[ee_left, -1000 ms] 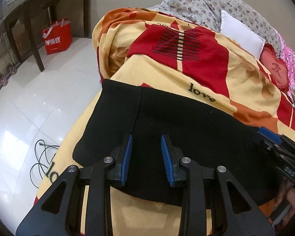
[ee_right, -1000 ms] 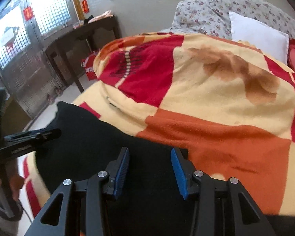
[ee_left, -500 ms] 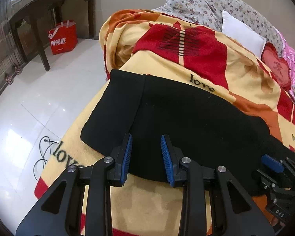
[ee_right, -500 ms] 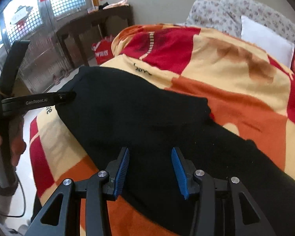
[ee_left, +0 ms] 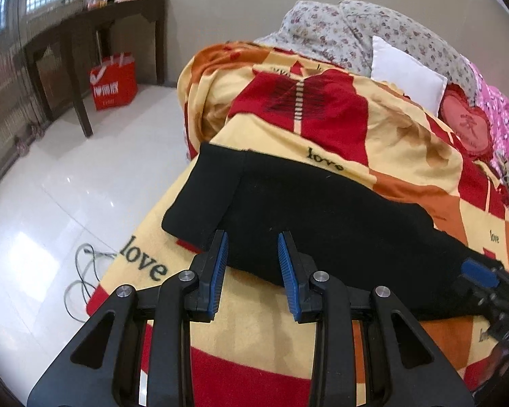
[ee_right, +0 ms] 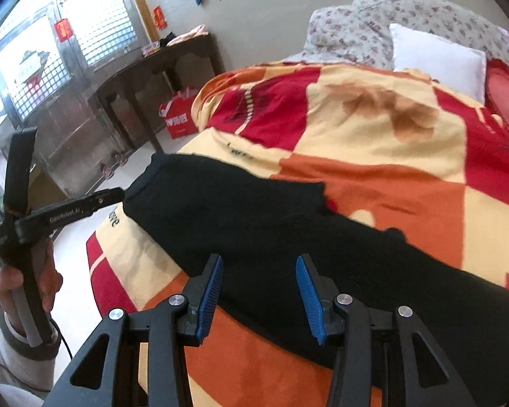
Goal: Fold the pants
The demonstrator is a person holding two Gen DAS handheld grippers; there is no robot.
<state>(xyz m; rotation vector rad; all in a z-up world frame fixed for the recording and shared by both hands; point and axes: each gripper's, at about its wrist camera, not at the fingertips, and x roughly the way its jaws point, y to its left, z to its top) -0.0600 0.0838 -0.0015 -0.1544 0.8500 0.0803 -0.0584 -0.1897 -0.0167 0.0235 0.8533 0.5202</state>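
Black pants (ee_left: 315,210) lie flat across a red, orange and yellow blanket (ee_left: 407,142) on a bed. They also show in the right wrist view (ee_right: 254,210). My left gripper (ee_left: 251,247) is open and empty, its tips just over the pants' near edge by the left end. My right gripper (ee_right: 259,271) is open and empty, hovering over the pants' near edge further right. The left gripper shows in the right wrist view (ee_right: 117,195), beside the pants' left end. The pants' right end runs out of view.
Pillows (ee_left: 403,71) lie at the bed's far end. Left of the bed are white floor tiles (ee_left: 51,203), a cable (ee_left: 81,278), a dark table (ee_left: 85,34) and a red bag (ee_left: 113,81).
Both grippers have pulled back and up from the pants, staying open. The pants now lie spread flat, with more blanket showing in front of them.
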